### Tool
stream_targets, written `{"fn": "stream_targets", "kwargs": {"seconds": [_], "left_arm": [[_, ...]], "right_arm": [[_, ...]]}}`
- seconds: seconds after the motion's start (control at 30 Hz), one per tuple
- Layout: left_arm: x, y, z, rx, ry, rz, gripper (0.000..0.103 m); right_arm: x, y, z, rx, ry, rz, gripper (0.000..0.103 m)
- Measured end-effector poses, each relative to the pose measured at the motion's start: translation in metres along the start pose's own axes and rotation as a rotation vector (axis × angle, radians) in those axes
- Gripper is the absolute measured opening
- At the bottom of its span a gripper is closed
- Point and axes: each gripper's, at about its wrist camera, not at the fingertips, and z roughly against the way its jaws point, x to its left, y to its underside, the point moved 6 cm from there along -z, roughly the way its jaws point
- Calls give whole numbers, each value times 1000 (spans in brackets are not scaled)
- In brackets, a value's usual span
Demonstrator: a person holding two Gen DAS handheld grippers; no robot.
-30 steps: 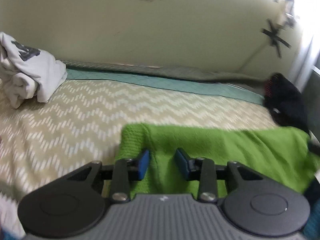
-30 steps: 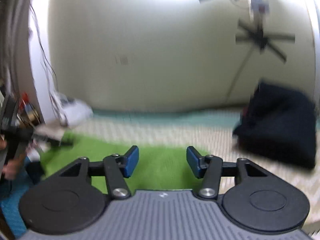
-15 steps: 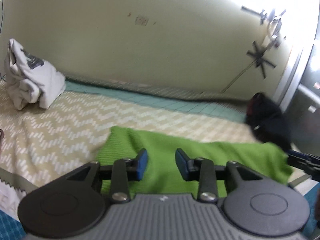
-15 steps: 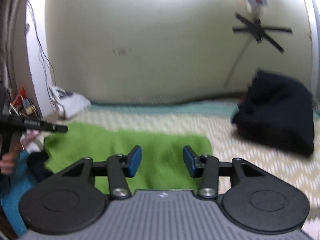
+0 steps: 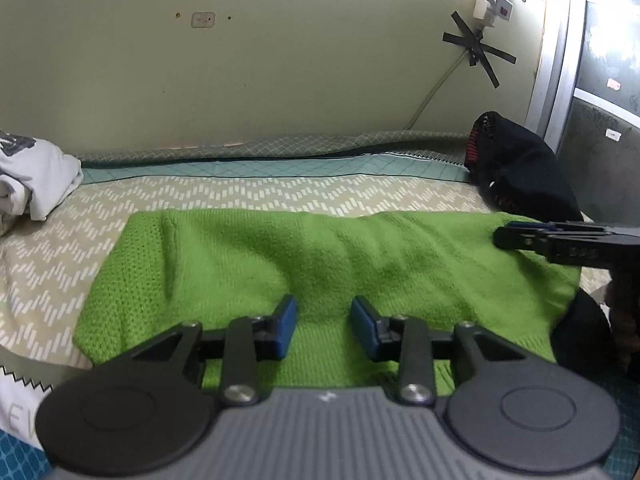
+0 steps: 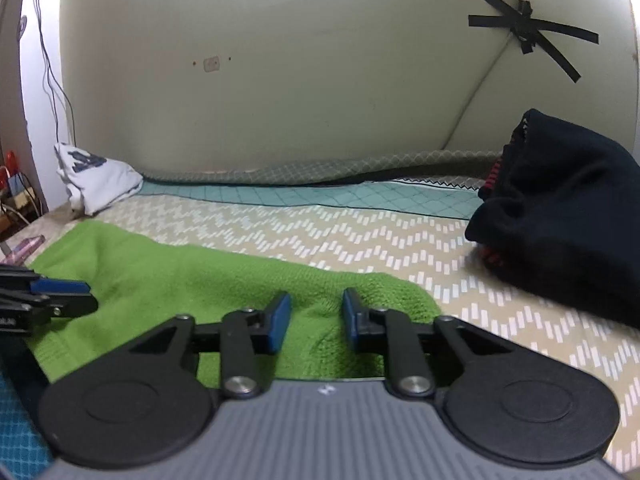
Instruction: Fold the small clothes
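The right gripper [image 6: 314,322] has just been narrowing over the green knit garment [image 5: 320,264], fabric bunched between unpressing pads. The left gripper [image 5: 324,330] stands apart, so folding can begin.

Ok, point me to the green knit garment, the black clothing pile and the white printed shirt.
green knit garment [image 5: 320,256]: left wrist view, middle of the knit.
black clothing pile [image 6: 568,208]: right wrist view, its dark front face.
white printed shirt [image 6: 100,184]: right wrist view, its white side below the print.

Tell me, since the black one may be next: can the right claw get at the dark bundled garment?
Probably yes: the dark bundled garment lies beyond the right claw, with only bare zigzag-patterned bedspread between them.
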Motion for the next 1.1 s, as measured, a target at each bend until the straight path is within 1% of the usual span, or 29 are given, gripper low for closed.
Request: {"fn": "stream_targets", "kwargs": {"seconds": [0.03, 0.07, 0.1, 0.13, 0.17, 0.23, 0.27, 0.3, 0.33, 0.37, 0.4, 0.47, 0.5, 0.53, 0.57, 0.6, 0.63, 0.67, 0.7, 0.73, 0.77, 0.8, 0.87, 0.9, 0.97, 1.03, 1.1], "left_arm": [[3, -1, 2, 6, 14, 17, 32], [8, -2, 3, 12, 28, 36, 34], [13, -4, 8, 18, 48, 67, 35], [15, -6, 12, 15, 66, 95, 39], [15, -9, 16, 6, 89, 126, 39], [19, -17, 20, -9, 207, 210, 39], [17, -21, 21, -7, 278, 250, 39], [13, -25, 20, -3, 346, 281, 38], [7, -28, 17, 5, 397, 294, 37], [2, -30, 12, 17, 418, 295, 37], [-5, -29, 5, 36, 423, 284, 35], [-13, -25, -11, 76, 409, 254, 26], [-15, -19, -21, 118, 402, 249, 24], [-16, -14, -28, 148, 394, 247, 19], [-16, -10, -33, 154, 386, 242, 14], [-14, -8, -33, 142, 374, 237, 12], [-11, -7, -35, 146, 368, 248, 5], [-8, -6, -37, 152, 366, 268, 5], [-5, -5, -38, 154, 379, 289, 6], [-4, -4, -40, 154, 385, 298, 6], [-1, -3, -40, 153, 389, 305, 6], [-1, -2, -40, 152, 389, 308, 6], [0, 0, -39, 149, 388, 307, 6], [0, 1, -38, 146, 387, 306, 6], [0, 0, -36, 143, 382, 300, 6], [-2, -1, -34, 136, 371, 285, 6], [-1, -2, -28, 124, 361, 279, 5]], "right_arm": [[-4, -1, 6, -4, -17, -40, 20], [-10, -2, 18, -14, -32, -102, 46], [-19, -3, 33, -35, -50, -175, 55], [-28, -2, 48, -62, -68, -241, 54], [-38, 1, 62, -76, -91, -310, 54], [-57, 12, 80, -59, -133, -447, 52], [-65, 19, 85, -38, -148, -507, 59], [-70, 28, 89, -14, -175, -566, 64], [-74, 36, 89, 15, -185, -617, 63], [-76, 43, 89, 35, -192, -649, 63], [-76, 48, 87, 50, -205, -672, 62], [-74, 57, 80, 85, -210, -701, 61], [-71, 58, 79, 76, -221, -705, 61], [-67, 56, 76, 87, -235, -700, 61], [-63, 55, 73, 96, -244, -692, 61], [-58, 53, 69, 100, -253, -686, 61], [-53, 52, 65, 99, -263, -681, 61], [-48, 49, 59, 96, -272, -672, 61], [-42, 46, 54, 92, -273, -655, 59], [-37, 43, 48, 91, -281, -652, 53], [-33, 42, 42, 100, -300, -663, 37], [-31, 44, 33, 121, -327, -691, 36], [-28, 39, 33, 105, -341, -720, 33], [-24, 31, 40, 81, -357, -712, 33], [-9, 10, 57, 31, -383, -642, 33], [16, -13, 71, -1, -404, -525, 33], [50, -33, 77, -11, -399, -372, 33]]}}
